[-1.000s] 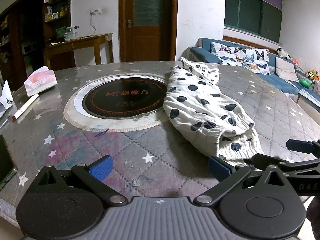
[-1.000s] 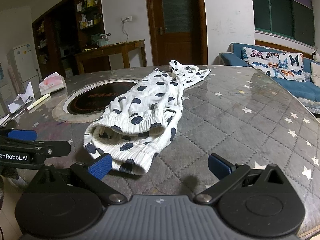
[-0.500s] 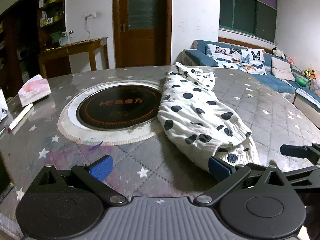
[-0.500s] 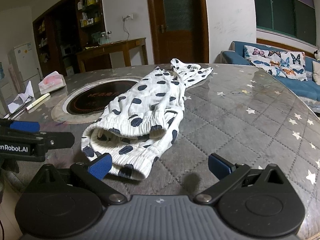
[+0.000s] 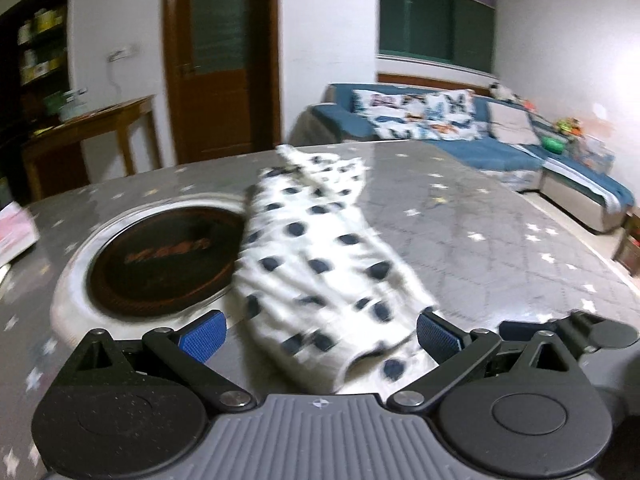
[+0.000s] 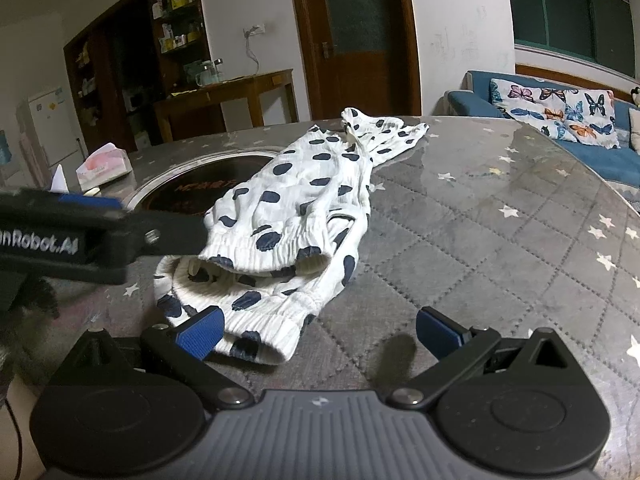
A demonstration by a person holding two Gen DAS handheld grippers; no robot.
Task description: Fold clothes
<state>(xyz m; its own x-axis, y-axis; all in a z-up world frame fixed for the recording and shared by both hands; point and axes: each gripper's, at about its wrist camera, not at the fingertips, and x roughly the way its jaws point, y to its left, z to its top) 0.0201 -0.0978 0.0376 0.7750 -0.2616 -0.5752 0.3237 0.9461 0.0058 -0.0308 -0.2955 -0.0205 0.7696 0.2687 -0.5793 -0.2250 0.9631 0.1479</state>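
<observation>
Soft, light spotted trousers (image 6: pixel 288 240) on the worktop (image 6: pixel 500 216); grab the ribbed waistband. Both tools (image 5: pixel 320 334) (image 6: pixel 318 332) gape wide, empty.

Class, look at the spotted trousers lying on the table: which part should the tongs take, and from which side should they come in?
Probably the ribbed waistband of the spotted trousers, approached from the near table edge. It lies nearest both open tongs, left and right, and gapes open, giving a thick edge to pinch.

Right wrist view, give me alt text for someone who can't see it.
White navy-dotted garment lies lengthwise on a grey star-quilted table, ribbed waistband nearest the open right gripper. The left gripper reaches in from the left.
</observation>
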